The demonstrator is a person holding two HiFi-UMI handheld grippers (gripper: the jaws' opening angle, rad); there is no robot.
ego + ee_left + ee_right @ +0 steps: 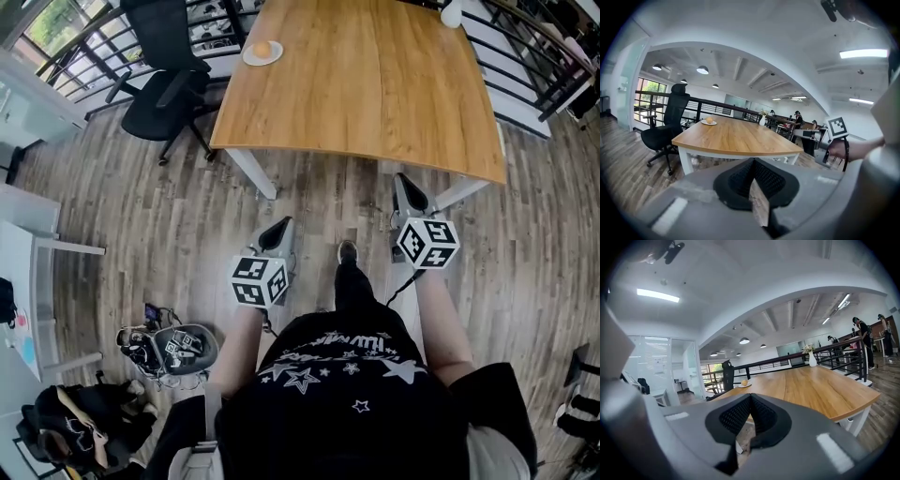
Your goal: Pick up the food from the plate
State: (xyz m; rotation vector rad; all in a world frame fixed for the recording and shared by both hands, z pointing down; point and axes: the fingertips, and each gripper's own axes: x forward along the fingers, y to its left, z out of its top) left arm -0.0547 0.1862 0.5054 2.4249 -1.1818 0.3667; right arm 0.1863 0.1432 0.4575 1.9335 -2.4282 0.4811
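Note:
A small white plate (262, 52) with a round orange piece of food (262, 48) sits at the far left corner of the wooden table (375, 84). I stand on the floor short of the table's near edge. My left gripper (275, 234) and right gripper (410, 197) are held low in front of me, both shut and empty, far from the plate. The left gripper view shows the left gripper (752, 161) with its jaws together and the food (709, 120) far off on the table. In the right gripper view the right gripper (750, 397) is likewise shut, with the food (744, 382) distant.
A black office chair (164, 89) stands by the table's left side near the plate. A white vase (452, 13) is at the far right corner. Black railings (548, 66) run behind the table. Bags and gear (169, 347) lie on the floor at my left.

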